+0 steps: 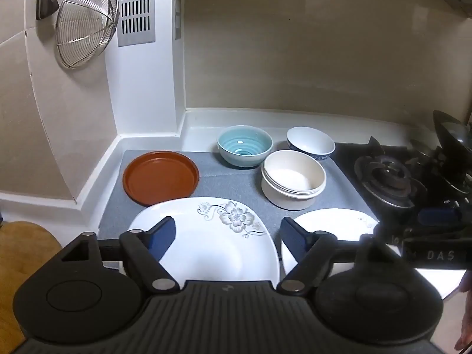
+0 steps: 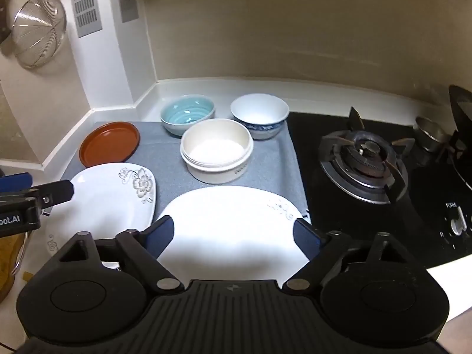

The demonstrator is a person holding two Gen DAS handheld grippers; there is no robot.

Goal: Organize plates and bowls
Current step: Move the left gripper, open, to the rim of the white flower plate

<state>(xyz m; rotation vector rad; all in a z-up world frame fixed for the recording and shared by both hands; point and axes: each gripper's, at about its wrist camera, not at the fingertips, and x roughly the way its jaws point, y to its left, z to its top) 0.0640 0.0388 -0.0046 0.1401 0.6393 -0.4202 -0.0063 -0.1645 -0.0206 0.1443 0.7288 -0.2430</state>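
Crockery is sitting spread over a grey mat (image 1: 224, 183) on the white desk (image 1: 295, 124), and both tongs are hovering above it with nothing between their pads.

Left tongs (image 1: 227, 237) are standing spread wide over a white square plate with a grey flower print (image 1: 212, 236), which is lying at the mat's 6 o'clock edge. Right tongs (image 2: 233, 236) are likewise gaping open, pointing down over a white oval plate (image 2: 230, 221) that is lying at the mat's 5 o'clock corner, just beside the square plate (image 2: 112, 194) and apart from it by a narrow gap. In the right wrist view the left tongs (image 2: 38, 197) are showing at 9 o'clock, over the square plate's near side.

A brown round plate (image 1: 160, 177) is resting at the mat's 10 o'clock, its near rim just beside the square plate's far corner. A teal ribbed bowl (image 1: 244, 146) is standing at 12 o'clock, partly off the mat's far edge. A white bowl with a blue patterned outside (image 2: 259, 115) is sitting at 1 o'clock, near the teal one. A cream bowl stack (image 1: 293, 178), seemingly two nested, is standing in front of both, between them and the oval plate.

A black gas stove (image 2: 362, 159) is lying at 3 o'clock of the mat, and a wire strainer (image 1: 87, 25) is hanging on the wall at 10 o'clock.
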